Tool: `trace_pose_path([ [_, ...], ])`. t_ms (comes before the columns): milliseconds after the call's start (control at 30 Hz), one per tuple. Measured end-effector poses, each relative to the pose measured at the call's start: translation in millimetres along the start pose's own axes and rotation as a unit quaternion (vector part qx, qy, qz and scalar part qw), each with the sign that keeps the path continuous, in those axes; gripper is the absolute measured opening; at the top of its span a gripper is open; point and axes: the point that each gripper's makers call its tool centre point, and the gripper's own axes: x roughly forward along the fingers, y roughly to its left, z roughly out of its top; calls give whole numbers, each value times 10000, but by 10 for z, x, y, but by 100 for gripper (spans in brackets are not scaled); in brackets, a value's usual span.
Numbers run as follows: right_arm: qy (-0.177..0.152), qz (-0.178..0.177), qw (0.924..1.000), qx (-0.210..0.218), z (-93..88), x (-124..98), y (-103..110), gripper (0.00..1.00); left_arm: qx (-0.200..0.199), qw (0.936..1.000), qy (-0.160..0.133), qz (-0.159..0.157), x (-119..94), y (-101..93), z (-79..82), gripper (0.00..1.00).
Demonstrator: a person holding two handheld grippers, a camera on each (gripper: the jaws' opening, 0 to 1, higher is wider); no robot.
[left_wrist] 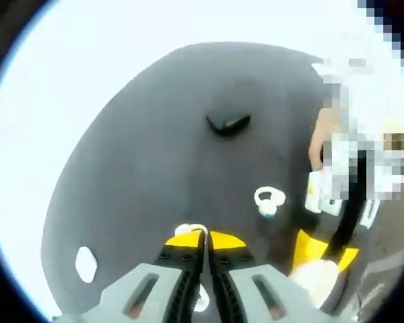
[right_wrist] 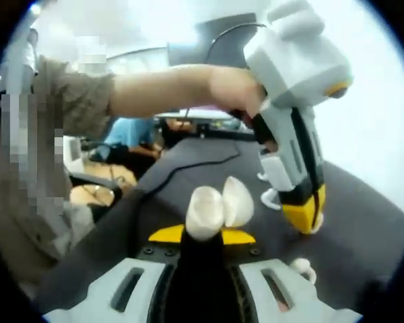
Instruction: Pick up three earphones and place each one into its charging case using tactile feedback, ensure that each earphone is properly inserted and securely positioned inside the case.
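While the left tongs [left_wrist: 203,237] pinch a white earphone [left_wrist: 190,231] low over the dark desk [left_wrist: 155,168], the right tongs [right_wrist: 212,232] grasp an open white charging case [right_wrist: 219,205]. Another earphone [left_wrist: 269,200] lies on the desk near a black case [left_wrist: 227,122].

Left gripper view: looks steeply down along its own jaws, close above the dark mat [left_wrist: 141,175]. Right gripper view: set low, near mat level, looking across the table toward the person's forearm [right_wrist: 168,87] and the room behind. Shared ground: the mat, the left gripper [right_wrist: 303,219], and a white earphone [left_wrist: 269,200] lying beside it.
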Motion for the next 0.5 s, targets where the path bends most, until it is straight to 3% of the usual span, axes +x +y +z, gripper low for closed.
trace_pose_path([
  [200,-1,9,10000,1,2,1,1,20,2,9997,-239,-55,-394,43,53,1],
  [500,-12,16,10000,33,2,-2,-11,20,302,9983,-461,185,-973,68,-37,1],
])
